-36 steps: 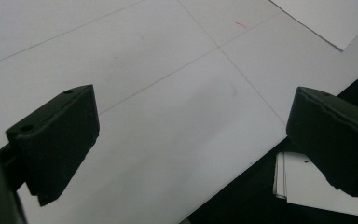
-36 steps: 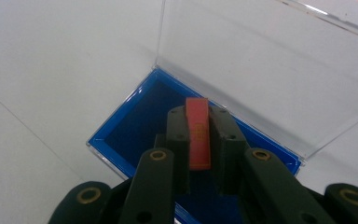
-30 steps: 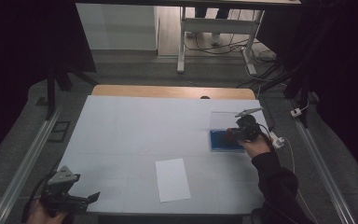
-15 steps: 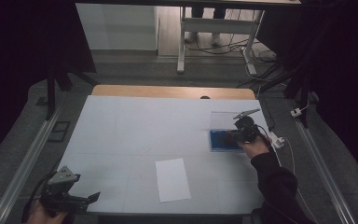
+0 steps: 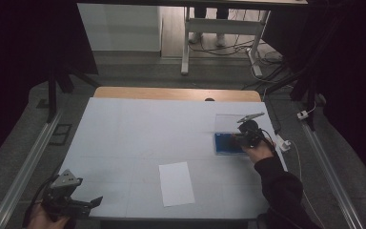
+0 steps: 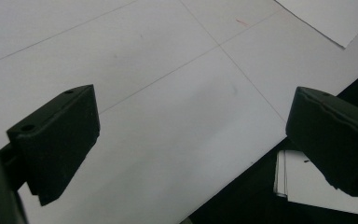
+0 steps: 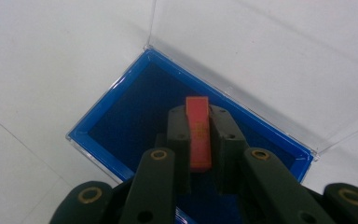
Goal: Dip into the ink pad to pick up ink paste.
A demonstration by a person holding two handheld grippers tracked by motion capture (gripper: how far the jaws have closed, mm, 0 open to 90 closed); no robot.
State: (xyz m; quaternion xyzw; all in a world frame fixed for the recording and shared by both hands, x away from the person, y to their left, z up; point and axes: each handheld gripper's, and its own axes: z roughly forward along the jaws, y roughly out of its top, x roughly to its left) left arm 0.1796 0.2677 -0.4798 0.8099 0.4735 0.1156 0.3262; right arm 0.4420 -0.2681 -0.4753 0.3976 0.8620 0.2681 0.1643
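Orange-red flat piece (image 7: 199, 133) sits clamped on edge between the right gripper (image 7: 199, 116) jaws, just over the blue-lined box (image 5: 225, 143) at the table's (image 5: 138, 129) right side. Nearest, the left gripper (image 5: 88, 204) hangs at the table's front left corner, jaws spread wide, empty. White paper sheet (image 5: 176, 183) lies between; the clear lid (image 7: 270, 56) stands open beyond.

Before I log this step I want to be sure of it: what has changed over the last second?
Very little. The right gripper has stayed over the blue case, its jaws shut on the red piece; at most the hand shifted slightly. The left gripper kept its place at the table's near left corner, jaws open with nothing between them. The white sheet and the case's clear lid lie as before.
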